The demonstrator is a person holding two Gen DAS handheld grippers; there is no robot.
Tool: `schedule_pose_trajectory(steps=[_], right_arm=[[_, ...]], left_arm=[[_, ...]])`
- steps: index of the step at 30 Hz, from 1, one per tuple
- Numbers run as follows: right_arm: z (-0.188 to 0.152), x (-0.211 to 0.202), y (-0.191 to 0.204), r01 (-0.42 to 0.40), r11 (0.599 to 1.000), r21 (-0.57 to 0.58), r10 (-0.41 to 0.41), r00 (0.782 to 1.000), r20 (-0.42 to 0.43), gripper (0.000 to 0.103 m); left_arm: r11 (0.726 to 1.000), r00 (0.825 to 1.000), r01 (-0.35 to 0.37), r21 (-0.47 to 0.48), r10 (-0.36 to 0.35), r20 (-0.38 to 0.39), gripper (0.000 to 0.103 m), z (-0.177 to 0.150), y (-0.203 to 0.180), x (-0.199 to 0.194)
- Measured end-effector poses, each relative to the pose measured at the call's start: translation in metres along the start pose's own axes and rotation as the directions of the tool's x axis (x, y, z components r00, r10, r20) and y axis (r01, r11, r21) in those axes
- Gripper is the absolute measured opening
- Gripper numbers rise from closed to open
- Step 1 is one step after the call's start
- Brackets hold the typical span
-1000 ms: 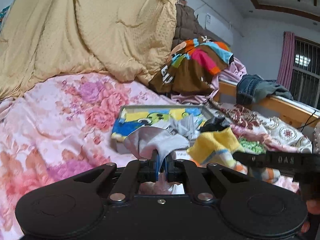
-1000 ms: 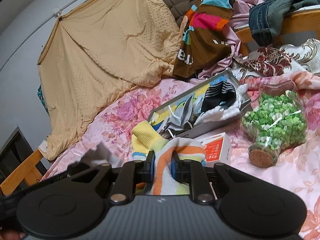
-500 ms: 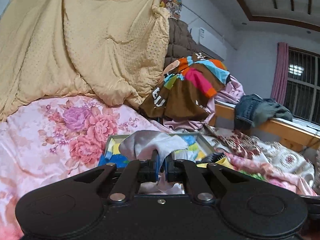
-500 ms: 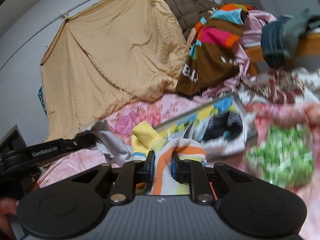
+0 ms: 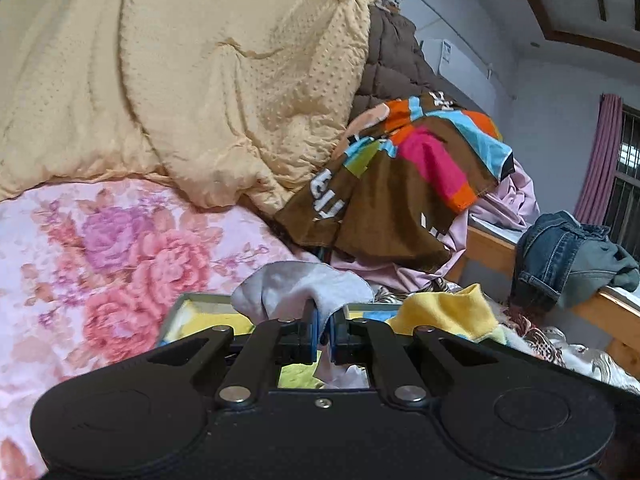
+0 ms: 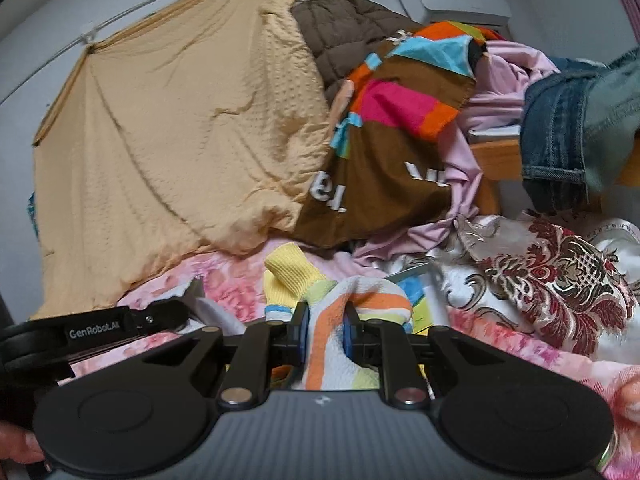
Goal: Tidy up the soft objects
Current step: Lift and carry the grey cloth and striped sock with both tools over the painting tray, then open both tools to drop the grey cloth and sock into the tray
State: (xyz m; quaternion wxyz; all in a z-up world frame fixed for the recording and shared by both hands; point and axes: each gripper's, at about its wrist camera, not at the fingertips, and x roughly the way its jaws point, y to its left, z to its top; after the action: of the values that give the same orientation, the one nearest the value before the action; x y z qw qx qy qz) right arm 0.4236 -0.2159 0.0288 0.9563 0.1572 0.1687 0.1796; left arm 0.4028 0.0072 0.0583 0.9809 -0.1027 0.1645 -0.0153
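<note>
- Peach quilted blanket [image 5: 180,80] draped over upper left of both views, above pink floral bedspread [image 5: 92,248].
- Brown multicolour garment [image 5: 404,184] heaped at centre right, denim jeans [image 5: 560,252] slung on wooden rail at right edge.
- Shallow tray [image 5: 192,304] partly hidden low in left view, behind tongs.
- Left gripper [image 5: 323,330] at bottom centre, pressed together on grey sock [image 5: 296,288].
- Right gripper [image 6: 323,334] at bottom centre, pinching striped sock [image 6: 332,344] with yellow cuff.
</note>
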Motion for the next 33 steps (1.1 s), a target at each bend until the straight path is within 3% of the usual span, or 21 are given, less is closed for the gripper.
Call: schedule_pose_trajectory(steps=[9, 11, 13, 16, 26, 33], right_arm=[[-0.029, 0.012, -0.022, 0.01, 0.999, 0.036, -0.007, 0.998, -0.062, 0.021], [-0.032, 0.015, -0.023, 0.011, 0.999, 0.039, -0.008, 0.997, -0.075, 0.026], [-0.035, 0.017, -0.022, 0.021, 0.999, 0.042, -0.017, 0.996, -0.092, 0.041], [-0.037, 0.017, -0.023, 0.025, 0.999, 0.048, -0.02, 0.995, -0.099, 0.048], [-0.04, 0.01, -0.017, 0.042, 0.999, 0.009, -0.041, 0.995, -0.095, 0.066], [-0.039, -0.012, -0.008, 0.068, 0.997, -0.024, -0.069, 0.997, -0.039, 0.086]], left_arm=[[0.997, 0.991, -0.053, -0.054, 0.046, -0.123, 0.005, -0.024, -0.012, 0.042], [0.996, 0.986, -0.071, -0.055, 0.061, -0.156, 0.005, -0.033, -0.01, 0.047], [0.995, 0.977, -0.08, -0.052, 0.068, -0.201, 0.005, -0.039, -0.007, 0.051], [0.997, 0.962, -0.076, -0.034, 0.064, -0.264, 0.006, -0.045, -0.003, 0.058], [0.998, 0.963, -0.057, -0.028, 0.048, -0.265, 0.018, -0.049, 0.008, 0.048], [0.999, 0.977, -0.04, -0.01, 0.037, -0.208, 0.042, -0.05, 0.01, 0.03]])
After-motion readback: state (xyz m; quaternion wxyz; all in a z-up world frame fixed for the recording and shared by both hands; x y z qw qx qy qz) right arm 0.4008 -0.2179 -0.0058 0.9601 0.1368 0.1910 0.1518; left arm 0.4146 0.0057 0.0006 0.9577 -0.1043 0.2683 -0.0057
